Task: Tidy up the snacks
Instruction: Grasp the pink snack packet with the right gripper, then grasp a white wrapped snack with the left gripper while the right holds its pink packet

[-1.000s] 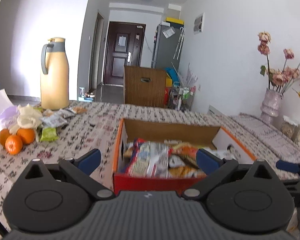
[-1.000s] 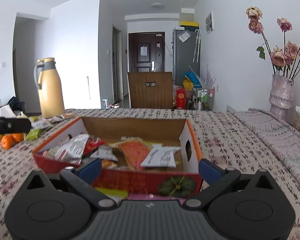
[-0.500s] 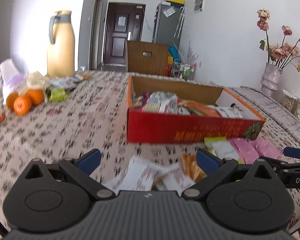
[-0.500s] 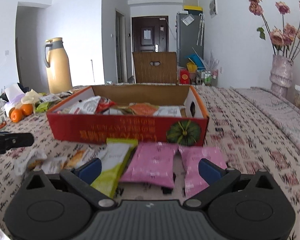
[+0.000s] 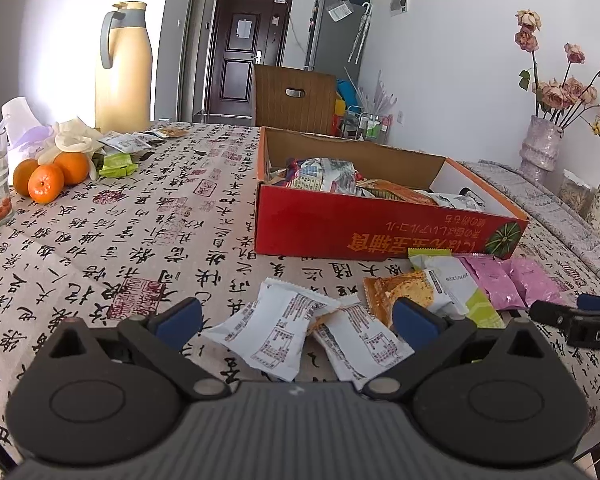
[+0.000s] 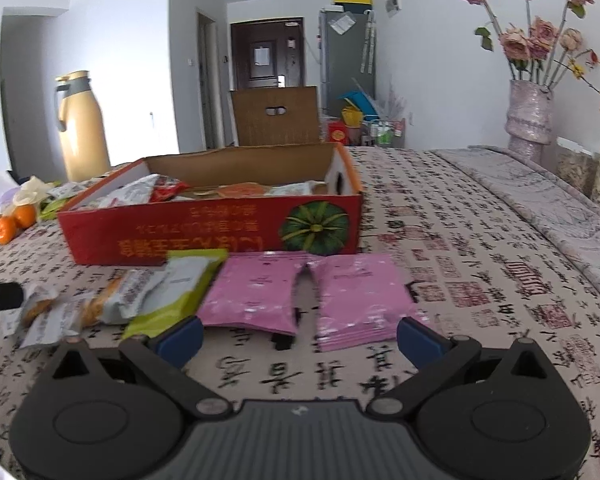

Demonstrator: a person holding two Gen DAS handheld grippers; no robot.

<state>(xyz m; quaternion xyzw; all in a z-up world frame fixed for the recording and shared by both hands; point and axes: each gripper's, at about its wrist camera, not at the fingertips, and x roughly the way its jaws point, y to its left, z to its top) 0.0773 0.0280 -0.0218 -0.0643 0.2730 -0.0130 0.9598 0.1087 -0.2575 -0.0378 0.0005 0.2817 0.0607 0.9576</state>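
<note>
Both grippers hang low over the table with their jaws spread wide and nothing between them. Two white snack packets (image 5: 284, 330) lie just ahead of the left gripper (image 5: 296, 322), between its blue fingertips. Two pink packets (image 6: 308, 294) lie side by side before the right gripper (image 6: 298, 332). Beyond them stands the red box (image 5: 376, 236), part-filled with snacks, printed with gold characters upside down and a green pumpkin. A green-and-white packet (image 5: 456, 290) shows small digits I can't read. Oranges (image 5: 48, 178) and a yellow thermos (image 5: 122, 70) stand far left.
</note>
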